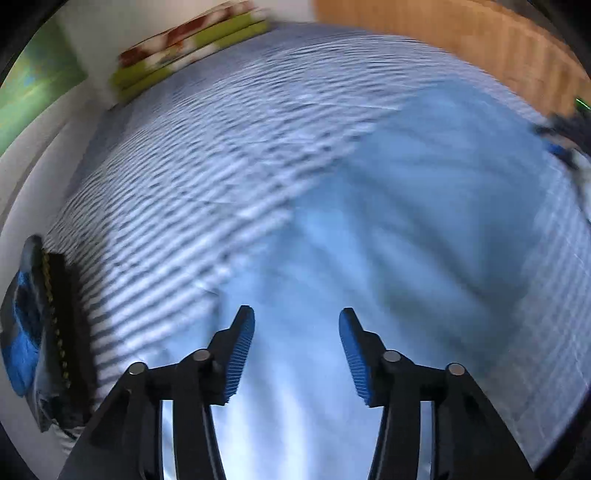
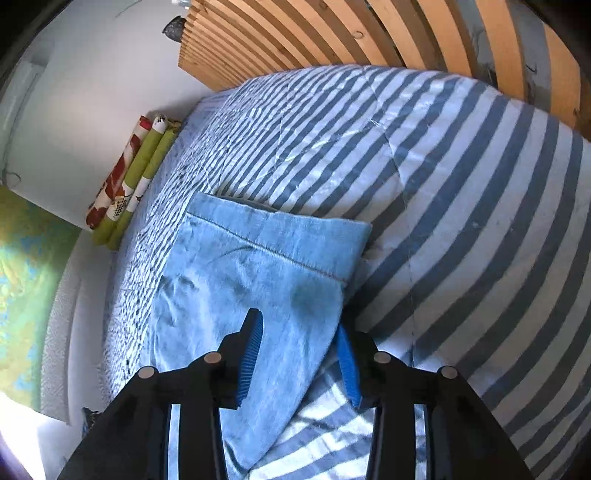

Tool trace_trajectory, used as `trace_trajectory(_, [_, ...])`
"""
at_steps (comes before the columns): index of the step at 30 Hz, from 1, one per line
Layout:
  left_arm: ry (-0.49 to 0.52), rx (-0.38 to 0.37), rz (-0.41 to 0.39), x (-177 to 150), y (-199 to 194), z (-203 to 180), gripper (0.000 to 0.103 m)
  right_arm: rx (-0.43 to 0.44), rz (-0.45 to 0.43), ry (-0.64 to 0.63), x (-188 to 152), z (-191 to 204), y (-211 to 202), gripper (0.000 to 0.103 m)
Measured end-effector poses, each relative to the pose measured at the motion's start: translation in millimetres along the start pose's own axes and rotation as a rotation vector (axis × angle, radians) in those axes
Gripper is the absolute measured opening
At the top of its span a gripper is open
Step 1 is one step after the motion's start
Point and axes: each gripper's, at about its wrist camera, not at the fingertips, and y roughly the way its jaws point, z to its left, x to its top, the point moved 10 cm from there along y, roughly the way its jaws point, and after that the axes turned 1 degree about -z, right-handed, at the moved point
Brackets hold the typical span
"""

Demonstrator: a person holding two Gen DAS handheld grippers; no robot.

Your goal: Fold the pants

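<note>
Light blue denim pants (image 2: 255, 266) lie folded on a blue-and-white striped bedcover (image 2: 461, 184), their hem edge toward the headboard. In the right wrist view my right gripper (image 2: 301, 350) is open, its fingers straddling the pants' right edge close above the cloth, holding nothing. The left wrist view is motion-blurred: the same pants (image 1: 388, 221) spread pale blue across the bedcover (image 1: 203, 166). My left gripper (image 1: 297, 332) hovers above them, open and empty. The other gripper shows as a dark blur at the far right edge (image 1: 565, 136).
A wooden slatted headboard (image 2: 351, 33) stands behind the bed. Folded green and red floral cushions (image 2: 129, 173) lie at the bed's far left edge by a white wall. A pile of dark and blue clothes (image 1: 40, 332) sits at the bed's left edge.
</note>
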Motion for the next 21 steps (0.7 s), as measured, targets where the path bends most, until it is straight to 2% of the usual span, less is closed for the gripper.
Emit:
trace_trajectory(4, [0.08,-0.107,0.028,-42,-17,-63,0.053,0.005,0.051,-0.007,-26,8,-12,0.036])
trace_trajectory(7, [0.157,-0.091,0.046,-70,-17,-93,0.053,0.01,0.092,-0.093,-66,26,-28,0.036])
trace_trajectory(8, [0.187,-0.075,0.061,-79,-12,-100,0.053,0.039,0.125,-0.142,-90,40,-32,0.035])
trace_trajectory(11, [0.24,-0.032,0.094,-90,6,-106,0.05,0.109,0.25,-0.304,-157,75,-35,0.021])
trace_trajectory(12, [0.237,-0.039,0.088,-90,7,-107,0.049,0.126,0.293,-0.368,-182,86,-35,0.02])
trace_trajectory(13, [0.219,-0.059,0.085,-88,8,-105,0.035,0.143,0.341,-0.438,-211,97,-33,0.019])
trace_trajectory(14, [0.197,-0.051,0.092,-86,10,-99,0.016,0.156,0.375,-0.483,-230,104,-33,0.019])
trace_trajectory(17, [0.102,-0.113,0.109,-82,8,-86,0.011,0.191,0.455,-0.641,-288,128,-32,0.019])
trace_trajectory(21, [0.065,-0.16,0.103,-78,-3,-81,0.011,0.242,0.501,-0.755,-328,158,-29,0.019])
